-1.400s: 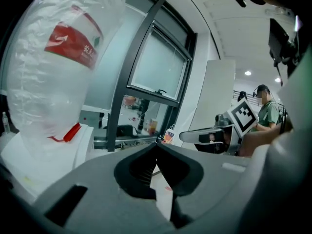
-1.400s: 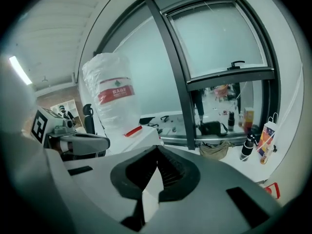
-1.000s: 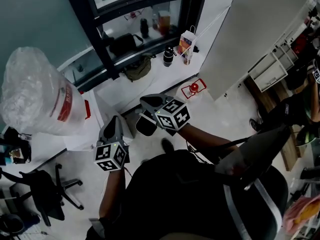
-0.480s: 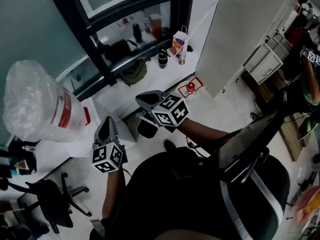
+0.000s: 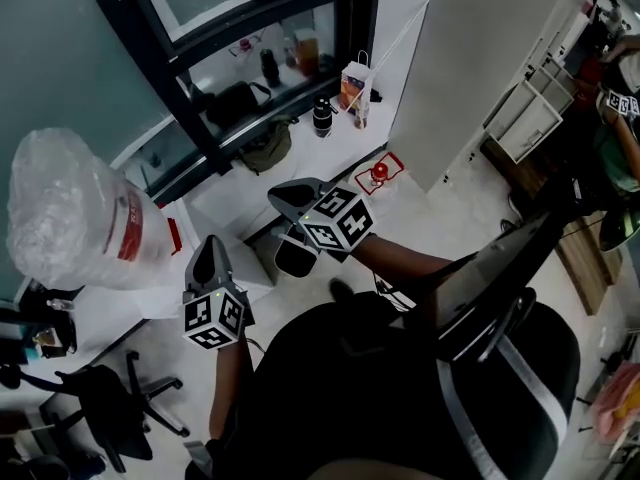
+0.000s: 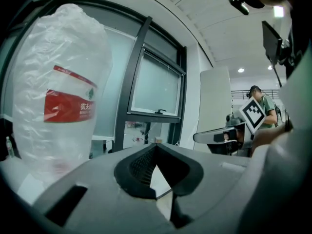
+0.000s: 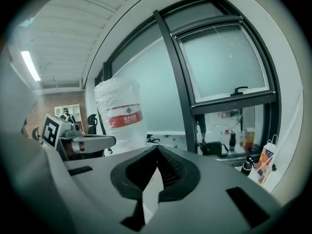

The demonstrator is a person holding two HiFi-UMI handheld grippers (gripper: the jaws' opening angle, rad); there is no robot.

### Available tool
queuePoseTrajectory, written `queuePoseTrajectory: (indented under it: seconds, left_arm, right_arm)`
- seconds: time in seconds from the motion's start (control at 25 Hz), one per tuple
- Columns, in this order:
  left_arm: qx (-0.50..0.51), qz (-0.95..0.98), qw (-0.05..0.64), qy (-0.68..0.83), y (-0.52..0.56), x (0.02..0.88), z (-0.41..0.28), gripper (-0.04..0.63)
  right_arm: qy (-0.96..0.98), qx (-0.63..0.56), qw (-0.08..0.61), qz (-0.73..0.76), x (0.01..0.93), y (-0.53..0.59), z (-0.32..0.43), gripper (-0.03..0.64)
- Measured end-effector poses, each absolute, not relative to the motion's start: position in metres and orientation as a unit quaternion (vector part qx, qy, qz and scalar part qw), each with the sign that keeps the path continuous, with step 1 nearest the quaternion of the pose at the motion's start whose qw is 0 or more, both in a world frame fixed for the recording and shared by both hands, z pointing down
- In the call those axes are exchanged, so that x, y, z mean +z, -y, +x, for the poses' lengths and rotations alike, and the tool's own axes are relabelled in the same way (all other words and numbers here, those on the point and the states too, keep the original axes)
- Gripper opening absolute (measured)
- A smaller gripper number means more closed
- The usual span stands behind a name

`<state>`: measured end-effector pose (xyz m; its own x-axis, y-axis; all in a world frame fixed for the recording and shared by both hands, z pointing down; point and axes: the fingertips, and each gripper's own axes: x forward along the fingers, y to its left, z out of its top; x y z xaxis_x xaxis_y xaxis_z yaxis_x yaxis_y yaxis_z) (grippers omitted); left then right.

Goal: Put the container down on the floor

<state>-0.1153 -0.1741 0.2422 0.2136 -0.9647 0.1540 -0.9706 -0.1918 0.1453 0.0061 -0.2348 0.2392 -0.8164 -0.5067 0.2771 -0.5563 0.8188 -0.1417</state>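
The left hand-held gripper (image 5: 206, 255) and the right hand-held gripper (image 5: 289, 197) hang with jaws together, holding nothing, clear of the plastic-wrapped container (image 5: 76, 211).

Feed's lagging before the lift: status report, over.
Left claw and right claw both shut, empty. Container standing on white surface, untouched, left of the claws. Black office chair on floor beside it.

- Water jug (image 5: 75, 213) in plastic wrap: near, L of left gripper (image 5: 207, 246), not touching; blocks that side.
- Bare floor (image 5: 445, 218) R of right gripper (image 5: 282, 196): open.
- Office chair (image 5: 100, 408) low L.
- White panel (image 5: 480, 58) walls off far R.
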Motion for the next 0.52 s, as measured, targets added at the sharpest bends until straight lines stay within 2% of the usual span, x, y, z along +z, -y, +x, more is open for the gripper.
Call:
queuePoseTrajectory:
  seconds: [0.52]
  left_arm:
    - [0.003, 0.771, 0.119, 0.626, 0.1772, 0.2432, -0.1181, 0.009]
  right_arm:
    - [0.946, 0.105, 0.114, 0.285, 0.2386, 0.2422, 0.006, 0.008]
